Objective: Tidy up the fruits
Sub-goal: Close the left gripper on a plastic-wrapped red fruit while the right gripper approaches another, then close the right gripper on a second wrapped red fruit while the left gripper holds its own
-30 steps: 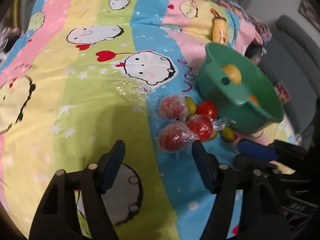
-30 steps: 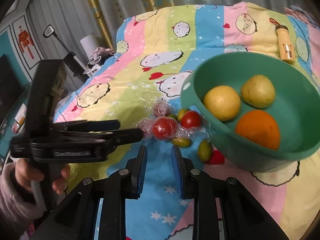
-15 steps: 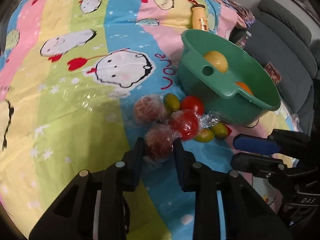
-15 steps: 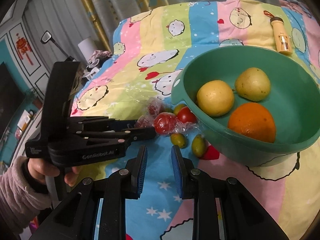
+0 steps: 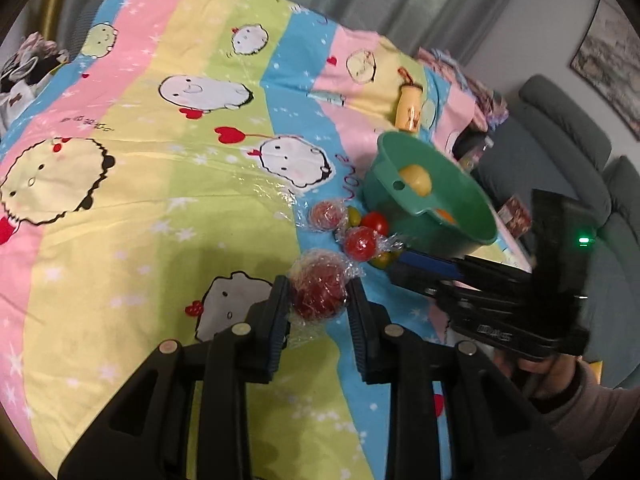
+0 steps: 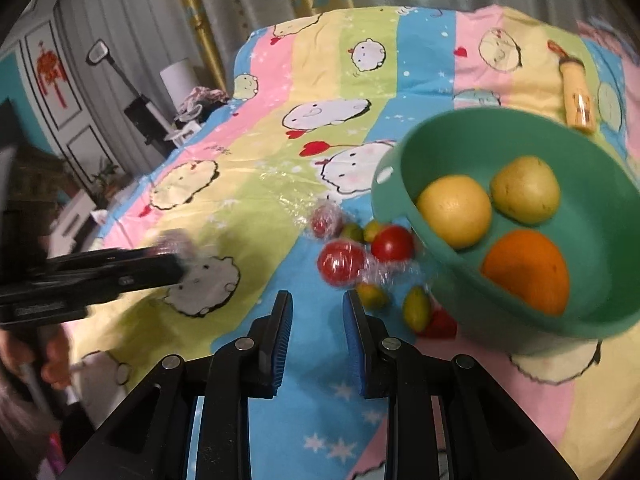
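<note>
My left gripper (image 5: 318, 300) is shut on a red fruit wrapped in clear film (image 5: 320, 292) and holds it above the cloth, back from the pile. The pile lies beside a green bowl (image 6: 600, 240): a wrapped red fruit (image 6: 342, 262), a bare tomato (image 6: 392, 242), a smaller wrapped fruit (image 6: 324, 220) and small green fruits (image 6: 416, 308). Inside the bowl are two yellow fruits (image 6: 454, 210) and an orange (image 6: 528, 268). My right gripper (image 6: 318, 300) hovers just short of the pile; its jaws are opening from a narrow gap with nothing between them.
A striped cartoon-print cloth (image 5: 168, 208) covers the table. A yellow bottle (image 5: 408, 110) lies behind the bowl. A grey sofa (image 5: 560, 140) stands to the right, and shelves and curtains are at the far left in the right wrist view.
The left jaws closed on the nearest wrapped red fruit, then lifted it up and back from the pile. The right gripper stayed near the pile, its gap slightly wider.
</note>
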Motion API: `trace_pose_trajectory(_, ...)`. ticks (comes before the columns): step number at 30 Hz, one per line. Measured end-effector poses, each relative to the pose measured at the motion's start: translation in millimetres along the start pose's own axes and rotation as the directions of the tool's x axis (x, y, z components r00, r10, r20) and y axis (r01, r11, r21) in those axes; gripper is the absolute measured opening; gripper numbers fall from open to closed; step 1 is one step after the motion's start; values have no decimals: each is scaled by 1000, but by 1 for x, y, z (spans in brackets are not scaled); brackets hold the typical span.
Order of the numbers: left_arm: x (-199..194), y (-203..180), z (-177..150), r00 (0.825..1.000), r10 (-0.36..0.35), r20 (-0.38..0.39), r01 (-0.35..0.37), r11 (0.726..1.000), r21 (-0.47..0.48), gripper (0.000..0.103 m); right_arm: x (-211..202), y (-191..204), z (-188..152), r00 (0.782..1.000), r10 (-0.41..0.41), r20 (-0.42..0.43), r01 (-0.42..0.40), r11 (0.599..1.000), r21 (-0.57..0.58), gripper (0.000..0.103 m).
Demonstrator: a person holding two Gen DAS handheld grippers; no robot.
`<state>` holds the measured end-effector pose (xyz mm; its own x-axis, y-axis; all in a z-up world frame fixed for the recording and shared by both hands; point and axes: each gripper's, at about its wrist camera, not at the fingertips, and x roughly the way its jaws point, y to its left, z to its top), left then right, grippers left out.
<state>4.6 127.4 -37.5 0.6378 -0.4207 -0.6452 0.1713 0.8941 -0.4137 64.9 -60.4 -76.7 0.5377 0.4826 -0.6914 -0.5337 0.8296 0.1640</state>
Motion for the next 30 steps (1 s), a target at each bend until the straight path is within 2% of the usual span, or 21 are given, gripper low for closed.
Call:
trace_pose_trajectory(4,-8,-1,-4,999,-37,25,37,999,-19,28,11,8,5,996,-94,2,94,995,-35,37)
trace_pose_trajectory(8,-11,1,-7,998,-59,32,59,998,-19,28,26,9,8,988,-151,-21,150,988,-32,37)
trace_pose_trajectory(12,-17,6,-9,995,-83,47,85,996,-35,28,41,15,13,972,-233,-34,231,971,-65,37)
trace_pose_trajectory(16,-20,10,-13,994,-93,55,95,994,-44,28,48,17,15,967,-250,-46,246,966,-76,36)
trace_pose_trajectory(21,-22,12,-14,994,-93,62,96,994,-51,28,44,11,14,980,-192,-51,190,981,-42,34)
trace_pose_trajectory(26,-23,11,-14,994,-90,61,94,994,-54,28,24,16,9,996,-75,-45,74,997,-8,34)
trace_pose_trajectory(30,-23,8,-13,995,-87,55,90,994,-54,28,4,26,5,1000,-11,-19,11,1000,-23,34)
